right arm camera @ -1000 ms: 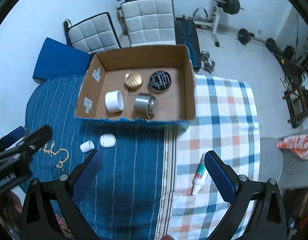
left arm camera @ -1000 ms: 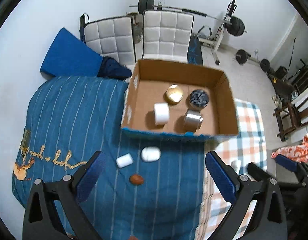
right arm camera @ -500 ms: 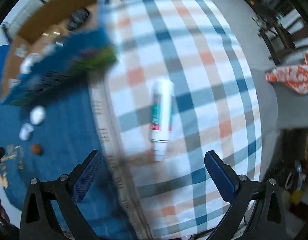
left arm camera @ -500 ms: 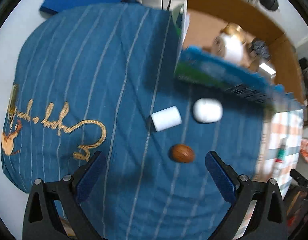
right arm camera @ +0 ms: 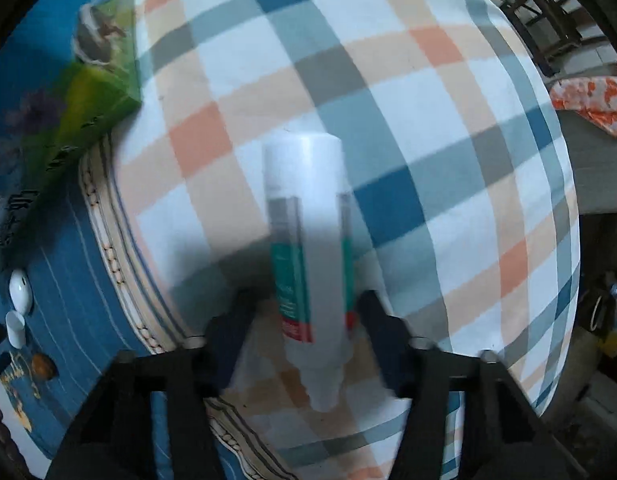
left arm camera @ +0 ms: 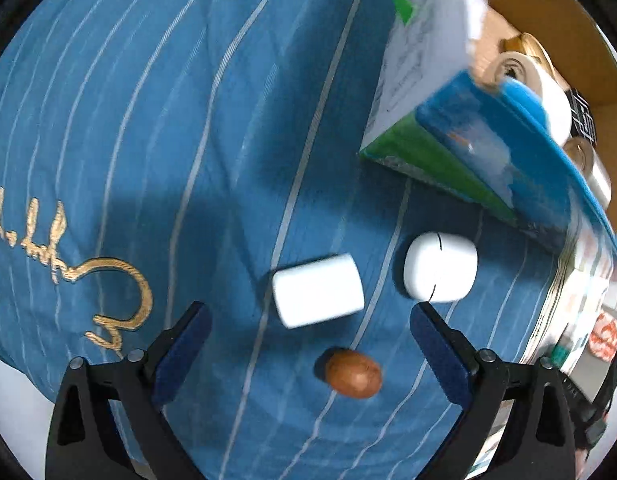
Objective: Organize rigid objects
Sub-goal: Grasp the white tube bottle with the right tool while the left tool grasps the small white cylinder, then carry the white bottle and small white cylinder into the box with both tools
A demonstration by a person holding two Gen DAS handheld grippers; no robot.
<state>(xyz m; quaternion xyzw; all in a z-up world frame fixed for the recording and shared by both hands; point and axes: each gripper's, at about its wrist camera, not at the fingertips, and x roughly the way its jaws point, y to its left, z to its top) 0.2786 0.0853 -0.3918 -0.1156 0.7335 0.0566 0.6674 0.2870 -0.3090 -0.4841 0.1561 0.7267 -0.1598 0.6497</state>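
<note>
In the left wrist view a white cylinder [left arm camera: 318,290], a white rounded case [left arm camera: 440,267] and a brown nut-like object [left arm camera: 353,373] lie on the blue striped blanket [left arm camera: 156,128]. My left gripper [left arm camera: 306,354] is open, low over them, the cylinder just ahead between its fingers. In the right wrist view a white tube with green and red label [right arm camera: 310,256] lies on the plaid cloth [right arm camera: 428,120]. My right gripper [right arm camera: 304,332] straddles the tube's lower part, jaws closing in on it but blurred; contact is not clear.
The cardboard box [left arm camera: 548,12] with blue-green printed outer wall [left arm camera: 488,160] stands at upper right, holding a white roll [left arm camera: 548,92] and metal tins. In the right wrist view the box corner [right arm camera: 68,120] is at left, the small white items [right arm camera: 20,296] lower left.
Both grippers dropped closer to the bed. The left came low over the white cylinder and brown object. The right moved onto the tube and its jaws narrowed around it.
</note>
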